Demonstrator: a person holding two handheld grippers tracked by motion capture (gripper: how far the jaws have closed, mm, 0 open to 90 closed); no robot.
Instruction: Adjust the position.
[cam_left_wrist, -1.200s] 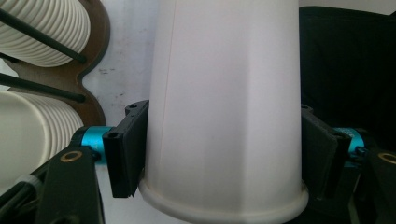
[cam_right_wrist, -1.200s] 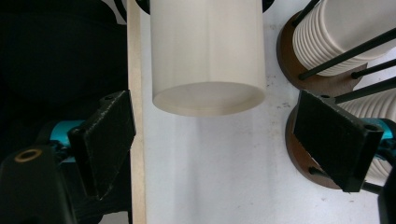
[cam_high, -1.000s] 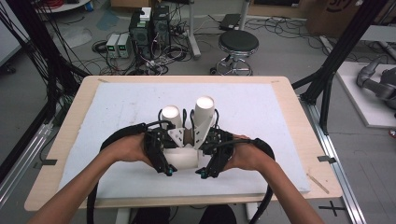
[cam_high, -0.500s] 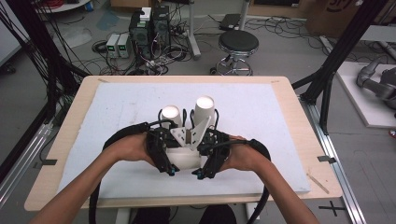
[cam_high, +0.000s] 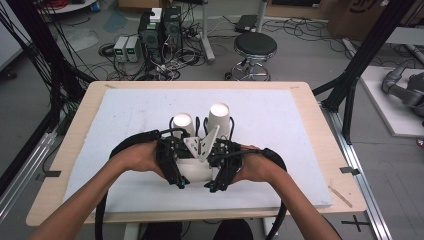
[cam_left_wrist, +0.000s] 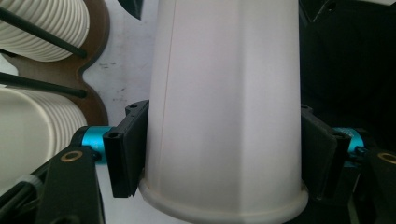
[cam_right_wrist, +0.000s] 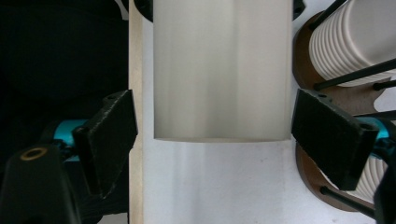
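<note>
Working over the white foam-topped table (cam_high: 125, 115), near its front edge. My left gripper (cam_left_wrist: 219, 154) clamps a white tapered paper cup (cam_left_wrist: 224, 116). My right gripper (cam_right_wrist: 215, 135) straddles it, jaws just closing, pads apart from its wall. Two stacks of ribbed white cups (cam_high: 200, 122) stand just behind.

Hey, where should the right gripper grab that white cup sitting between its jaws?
Take the white cup across its two opposite side walls, just above the end edge, coming in along its length as the right gripper is lined up now. Its jaws have just been closing and flank both walls, with gaps left. Squeeze lightly, since the thin wall would probably dent.
</note>
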